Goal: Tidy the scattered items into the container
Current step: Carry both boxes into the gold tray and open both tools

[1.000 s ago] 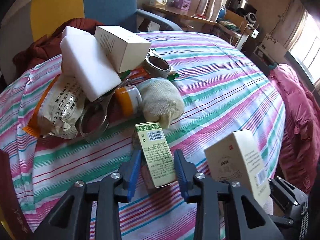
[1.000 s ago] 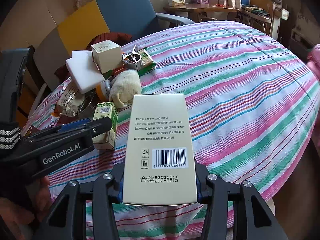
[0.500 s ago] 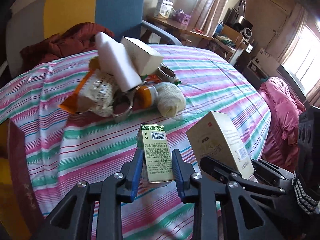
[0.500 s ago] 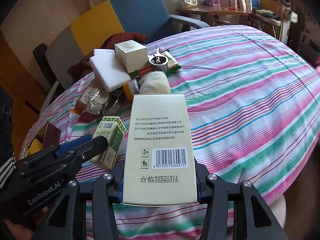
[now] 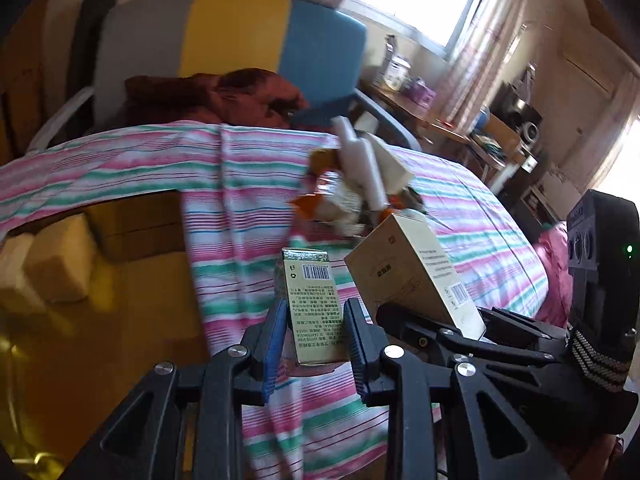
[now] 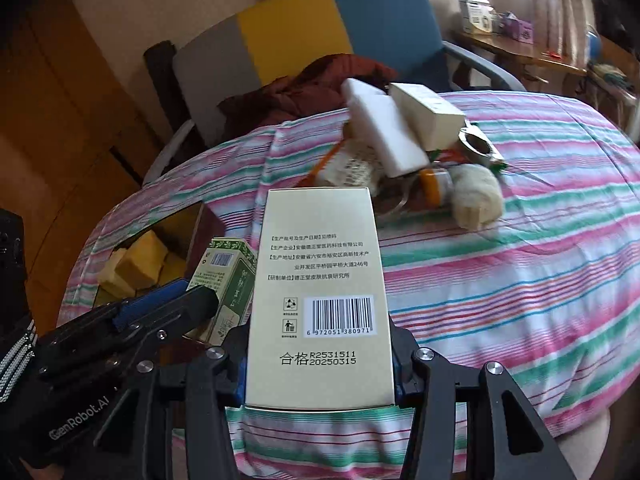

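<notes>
Boxes are what both grippers carry at this moment. From the left wrist view, the left gripper [image 5: 316, 336] pinches a small green box [image 5: 314, 304] between its blue pads, which press on the two long sides; its jaws have just been closing on that box, which stands upright with a barcode near its top and hangs clear of the striped tablecloth [image 5: 248, 184]. Just to its right the right gripper [image 5: 432, 320] grips a larger cream box [image 5: 404, 264], tilted, with the person's hand behind it wearing a striped cuff [image 5: 596, 364]. Beyond them a blurred pile of scattered items [image 5: 360, 184] lies on the cloth, topped by a white block. To the left, below the table edge, sits an open brown container [image 5: 132, 224] with pale blocks [image 5: 52, 260] inside. A chair in grey, yellow and blue [image 5: 236, 32] stands behind, with a dark red garment [image 5: 224, 96] on its seat. From the right wrist view, the cream box [image 6: 320, 300] fills the middle, clamped between the right gripper's [image 6: 320, 376] pads, its printed face and barcode upward. At its left the left gripper [image 6: 160, 312] carries the green box [image 6: 226, 284], touching or just beside the cream one. Behind it the container [image 6: 188, 224] shows yellow blocks [image 6: 140, 264]. On the cloth farther back lie a white block [image 6: 384, 136], a cream carton [image 6: 428, 116] leaning on it, a printed packet [image 6: 352, 164], an orange-capped bottle [image 6: 434, 184], a rolled pale cloth [image 6: 476, 196] and a metal ring [image 6: 476, 142].
</notes>
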